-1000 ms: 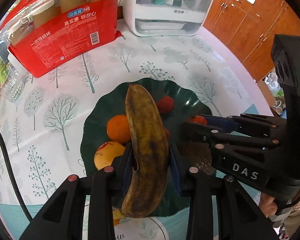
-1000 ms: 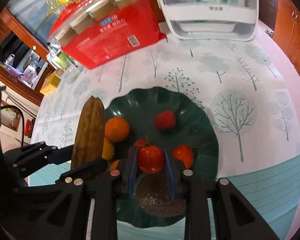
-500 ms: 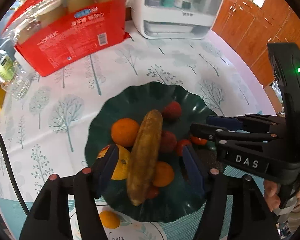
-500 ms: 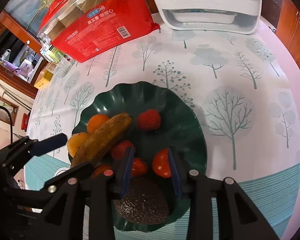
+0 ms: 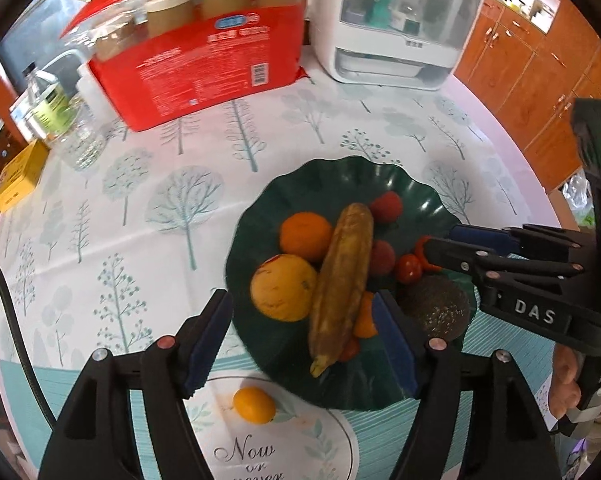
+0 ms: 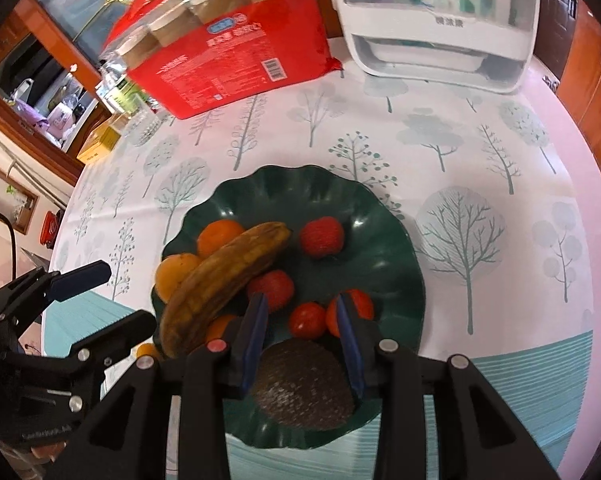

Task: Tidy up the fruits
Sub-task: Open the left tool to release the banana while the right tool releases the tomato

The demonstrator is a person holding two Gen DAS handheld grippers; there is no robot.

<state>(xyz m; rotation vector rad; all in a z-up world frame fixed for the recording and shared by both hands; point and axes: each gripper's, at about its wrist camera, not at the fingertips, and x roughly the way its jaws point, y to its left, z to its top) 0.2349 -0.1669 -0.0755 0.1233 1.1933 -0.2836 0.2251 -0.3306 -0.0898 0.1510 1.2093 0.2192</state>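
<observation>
Here, a brown-spotted banana (image 5: 342, 284) is seen laid lengthwise across a heap of fruit on a dark green scalloped plate (image 5: 332, 176), propped on an orange (image 5: 305, 236) and a yellow-red fruit (image 5: 283, 293) rather than on the plate's floor, evidently because little bare room is left there. A small red tomato (image 6: 308, 319) is seen on the plate beside a rough dark avocado (image 6: 302, 386). The left gripper (image 5: 300, 344) is held above the banana's lower end with its jaws, which have just been opening, spread wide and nothing between the pads, a sign that the banana has been let go. The right gripper (image 6: 302, 340) is parted too, its pads clear of the tomato and avocado below. One small orange fruit (image 5: 254, 405) is left off the plate, on a printed mat (image 5: 284, 448), and is judged the likeliest next pick. Behind, a red package (image 5: 204, 64) and a white appliance (image 5: 396, 28) are stood on the tree-patterned tablecloth (image 5: 140, 184).
</observation>
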